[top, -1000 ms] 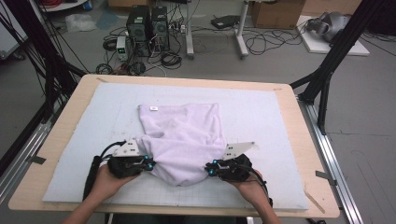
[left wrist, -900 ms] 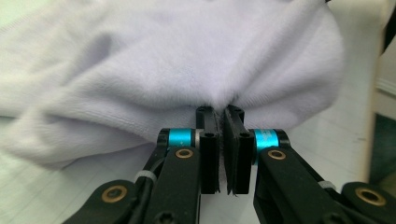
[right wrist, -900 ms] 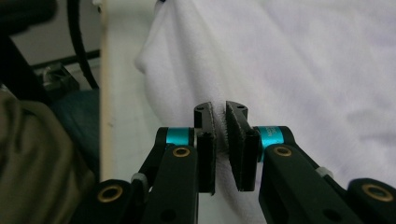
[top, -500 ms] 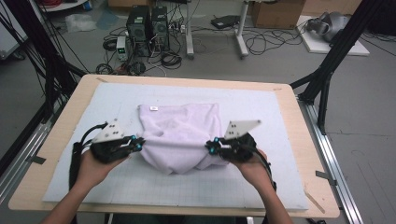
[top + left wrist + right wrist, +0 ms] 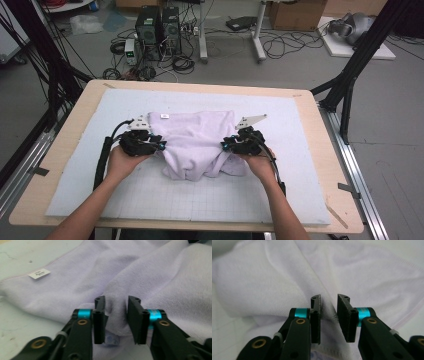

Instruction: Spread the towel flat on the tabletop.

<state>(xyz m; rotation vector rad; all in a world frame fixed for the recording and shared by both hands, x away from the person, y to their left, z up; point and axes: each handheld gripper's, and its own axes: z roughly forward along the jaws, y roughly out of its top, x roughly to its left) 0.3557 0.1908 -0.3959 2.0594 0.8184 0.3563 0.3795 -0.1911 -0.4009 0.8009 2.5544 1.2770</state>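
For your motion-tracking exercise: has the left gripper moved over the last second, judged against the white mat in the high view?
Yes. The left gripper has moved away from the mat's near edge, toward the far side, carrying a fold of the lilac towel with it.

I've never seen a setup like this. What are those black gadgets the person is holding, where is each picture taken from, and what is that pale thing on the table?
A person stands at a table covered with a pale gridded mat and holds a hand-worked clamp in each hand. The wide picture comes from a camera above. It shows the left gripper and the right gripper at either side of a lilac towel. The two close-up pictures come from small cameras riding on each gripper, looking along its black jaws. In both, a fold of the towel sits between the jaws, so each gripper is pinching the cloth. A small white label is sewn near one edge.
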